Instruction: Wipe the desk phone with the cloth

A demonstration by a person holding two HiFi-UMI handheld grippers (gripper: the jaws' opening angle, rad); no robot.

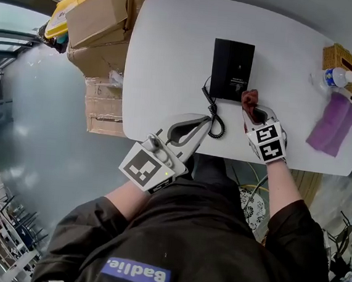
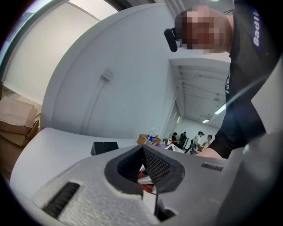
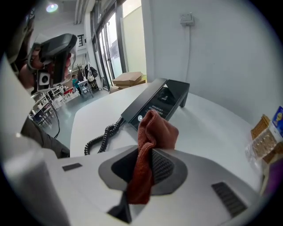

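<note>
Beside the desk phone (image 1: 232, 69), right claw (image 1: 252, 110) tight on cloth (image 3: 154, 128), left claw (image 1: 208, 119) closed, empty, by coiled cord (image 1: 216, 130).

Cardboard boxes (image 1: 100, 31) flank the table (image 1: 172, 56), whose right end bears a purple cloth (image 1: 332, 124), bottle (image 1: 338, 77) and basket (image 1: 334, 56).
</note>
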